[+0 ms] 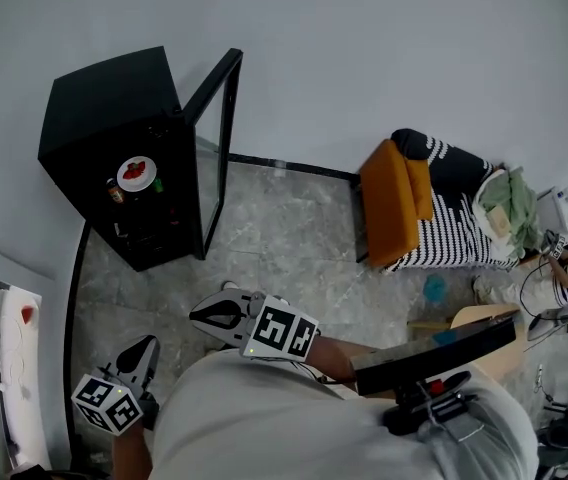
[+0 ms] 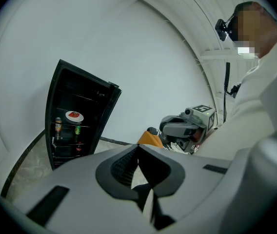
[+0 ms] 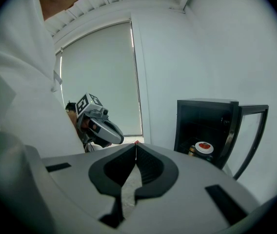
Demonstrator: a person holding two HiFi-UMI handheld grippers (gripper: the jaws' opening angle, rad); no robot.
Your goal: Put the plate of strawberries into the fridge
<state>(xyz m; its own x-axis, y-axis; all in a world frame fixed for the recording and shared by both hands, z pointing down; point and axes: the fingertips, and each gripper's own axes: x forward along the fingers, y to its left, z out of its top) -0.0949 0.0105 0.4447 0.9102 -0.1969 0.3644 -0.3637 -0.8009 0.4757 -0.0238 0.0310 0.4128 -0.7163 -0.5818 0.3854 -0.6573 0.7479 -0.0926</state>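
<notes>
The left tongs [image 1: 147, 345] are pressed together and empty. Beyond them the black mini fridge [image 1: 94, 118] stands on the floor, its plate of strawberries [image 1: 136, 174] on an inner shelf and its glass door [image 1: 222, 128] swung open. The right tongs [image 1: 198, 315] are likewise closed on nothing.
</notes>
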